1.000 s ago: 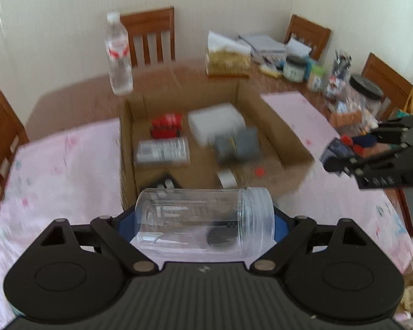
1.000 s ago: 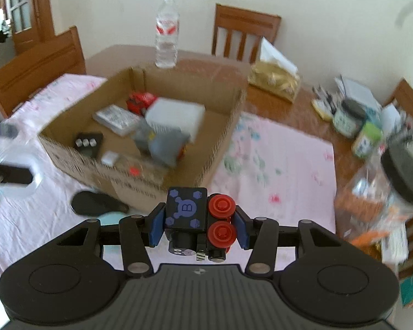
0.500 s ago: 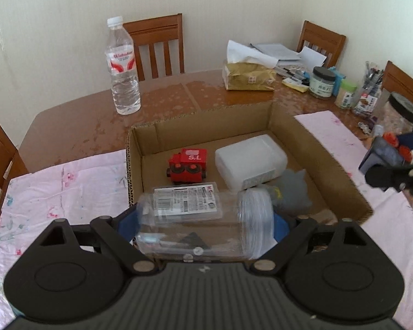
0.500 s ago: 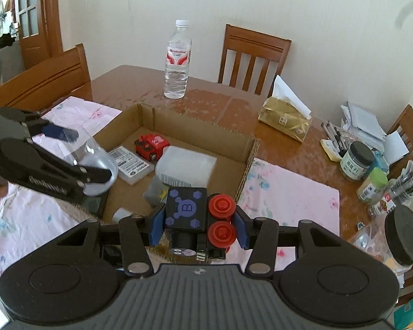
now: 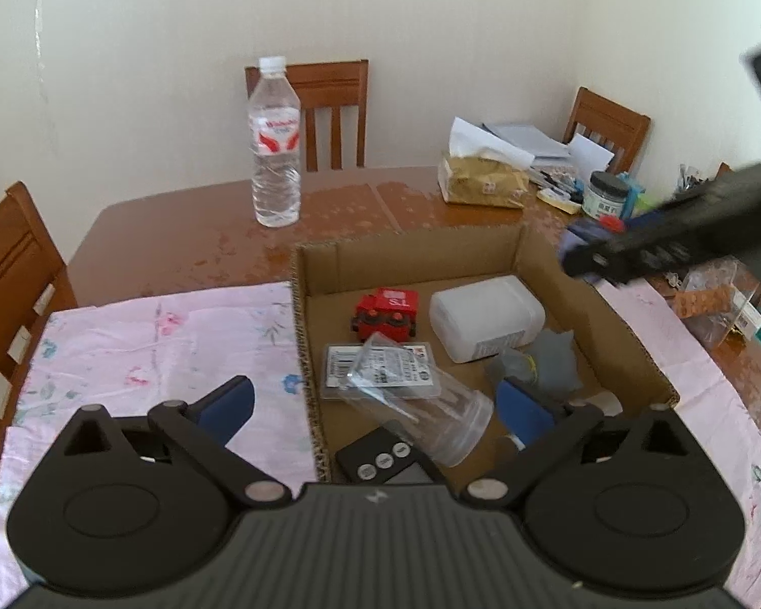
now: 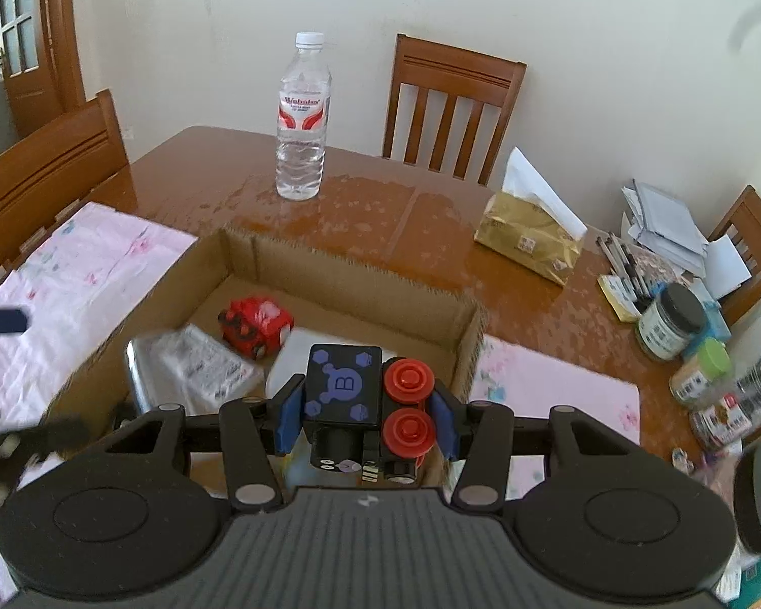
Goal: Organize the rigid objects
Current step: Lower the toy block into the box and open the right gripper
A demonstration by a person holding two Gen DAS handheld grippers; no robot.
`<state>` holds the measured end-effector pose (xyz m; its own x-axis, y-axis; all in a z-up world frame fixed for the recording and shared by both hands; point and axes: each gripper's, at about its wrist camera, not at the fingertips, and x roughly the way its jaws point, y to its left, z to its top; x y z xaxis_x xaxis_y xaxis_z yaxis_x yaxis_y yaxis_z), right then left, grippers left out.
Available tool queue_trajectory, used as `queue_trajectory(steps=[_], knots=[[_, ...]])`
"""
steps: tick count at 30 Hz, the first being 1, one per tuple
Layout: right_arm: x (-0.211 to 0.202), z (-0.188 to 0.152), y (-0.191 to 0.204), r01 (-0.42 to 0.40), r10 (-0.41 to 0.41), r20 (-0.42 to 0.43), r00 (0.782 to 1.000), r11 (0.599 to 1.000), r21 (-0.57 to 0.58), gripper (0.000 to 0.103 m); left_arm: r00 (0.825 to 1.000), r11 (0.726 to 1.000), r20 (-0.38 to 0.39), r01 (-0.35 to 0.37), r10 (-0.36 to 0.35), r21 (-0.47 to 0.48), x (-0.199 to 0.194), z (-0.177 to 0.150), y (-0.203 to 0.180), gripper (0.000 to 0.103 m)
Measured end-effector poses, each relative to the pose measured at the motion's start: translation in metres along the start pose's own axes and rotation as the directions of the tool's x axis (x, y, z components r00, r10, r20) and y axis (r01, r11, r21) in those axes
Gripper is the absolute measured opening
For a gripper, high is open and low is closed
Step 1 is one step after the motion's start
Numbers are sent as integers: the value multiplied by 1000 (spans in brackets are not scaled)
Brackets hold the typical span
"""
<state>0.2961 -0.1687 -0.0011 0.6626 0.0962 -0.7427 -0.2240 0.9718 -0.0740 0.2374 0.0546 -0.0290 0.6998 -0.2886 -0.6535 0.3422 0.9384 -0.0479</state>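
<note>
My left gripper (image 5: 375, 408) is open above the near end of the cardboard box (image 5: 487, 248). A clear plastic jar (image 5: 421, 406) lies tilted in the box between the fingers, free of them, over a flat packet (image 5: 380, 370). The box also holds a red toy car (image 5: 386, 310), a white container (image 5: 487, 322), a grey piece (image 5: 553, 365) and a black remote (image 5: 385, 462). My right gripper (image 6: 362, 406) is shut on a black toy block with red wheels (image 6: 368, 401), held above the box's right part (image 6: 474, 314). It shows blurred in the left wrist view (image 5: 634, 248).
A water bottle (image 5: 275, 152) stands behind the box on the wooden table (image 5: 177, 243). A tissue pack (image 5: 484, 180), jars (image 6: 672, 322), pens and papers crowd the right side. Pink floral cloth (image 5: 152, 350) lies left of the box. Wooden chairs surround the table.
My left gripper has opened and let go of the clear jar, which now lies in the box. My right gripper has moved over the box with the toy block.
</note>
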Motion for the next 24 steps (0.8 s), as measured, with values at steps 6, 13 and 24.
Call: queue_trajectory(steps=[6,13,24], knots=[[40,32,8,24,-24,-20,1000,1000,-7,55,1000,1000,12,-21,21,22,-4,-10,7,102],[82,52,12,65,-64,-57,996,998,27,61,1000,1000,-1,-8,8,13,-7,-19,27,102],[51,44,20,112,-112,-7,994,993,31,102,998,998,-22,-59,59,9,-5,-29,44,102]])
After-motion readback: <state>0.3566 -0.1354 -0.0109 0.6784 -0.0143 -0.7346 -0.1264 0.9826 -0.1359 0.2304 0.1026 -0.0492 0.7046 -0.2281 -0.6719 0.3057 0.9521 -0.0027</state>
